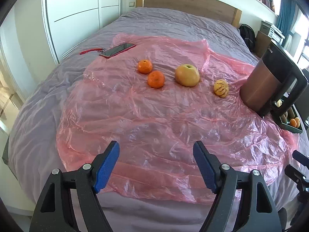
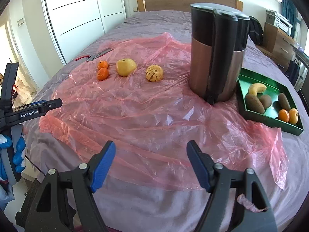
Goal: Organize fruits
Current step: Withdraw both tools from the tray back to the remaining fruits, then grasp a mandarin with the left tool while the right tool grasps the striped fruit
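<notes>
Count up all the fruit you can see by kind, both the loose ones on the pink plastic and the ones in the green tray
Oranges: 3, two loose, one in the green tray at
Kiwis: 3
Yellow pear-like fruit: 1
Striped yellow melon: 1
Banana piece: 1
Small yellow-orange fruit: 1
Total: 10

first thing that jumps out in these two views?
The pink plastic sheet spread over the bed, with two oranges, a yellow apple and a striped yellow fruit in a loose row. A tall metal jug stands right of them, beside a green tray already holding fruit.
</notes>
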{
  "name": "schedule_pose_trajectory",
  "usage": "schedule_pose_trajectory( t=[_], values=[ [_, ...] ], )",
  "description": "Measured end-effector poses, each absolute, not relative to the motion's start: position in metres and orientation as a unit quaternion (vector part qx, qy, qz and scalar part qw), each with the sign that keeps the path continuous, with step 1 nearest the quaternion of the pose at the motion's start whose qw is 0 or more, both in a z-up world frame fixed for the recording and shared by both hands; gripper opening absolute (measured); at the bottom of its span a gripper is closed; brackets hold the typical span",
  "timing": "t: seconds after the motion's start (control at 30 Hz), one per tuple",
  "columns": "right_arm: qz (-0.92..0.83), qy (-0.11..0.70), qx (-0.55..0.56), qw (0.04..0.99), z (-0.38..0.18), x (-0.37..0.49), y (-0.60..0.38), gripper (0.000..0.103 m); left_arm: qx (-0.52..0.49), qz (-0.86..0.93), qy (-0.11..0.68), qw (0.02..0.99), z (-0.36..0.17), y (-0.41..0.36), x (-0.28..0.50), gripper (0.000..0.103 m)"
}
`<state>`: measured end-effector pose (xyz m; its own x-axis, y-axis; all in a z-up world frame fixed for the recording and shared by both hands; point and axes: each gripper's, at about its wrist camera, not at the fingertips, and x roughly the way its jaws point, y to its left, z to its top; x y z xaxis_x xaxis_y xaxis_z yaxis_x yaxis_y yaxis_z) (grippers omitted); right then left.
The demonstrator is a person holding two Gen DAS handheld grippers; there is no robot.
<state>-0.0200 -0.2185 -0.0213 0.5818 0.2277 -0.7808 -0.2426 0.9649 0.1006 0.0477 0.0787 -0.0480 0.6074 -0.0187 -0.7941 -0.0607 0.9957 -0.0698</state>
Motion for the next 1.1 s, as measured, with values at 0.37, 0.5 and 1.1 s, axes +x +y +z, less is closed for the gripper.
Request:
schedule_pose_trajectory(
  t=[0.37, 0.5, 1.1],
  values=[
    [0.165, 0.445, -0.019, 0.880, -0.033, 0.041, -0.184, 0.089, -0.057, 0.037, 0.442, 0.894, -0.057, 0.102, 0.093, 0.074],
    [0.172, 0.438, -0.019, 0.882, -0.033, 0.081, -0.171, 0.089, -0.064, 0.037, 0.439, 0.895, -0.056, 0.107, 0.125, 0.074],
    [0.144, 0.457, 0.024, 0.877, -0.088, 0.213, -0.167, 0.089, -0.011, 0.020, 0.484, 0.875, -0.119, 0.091, 0.258, 0.070]
  ],
)
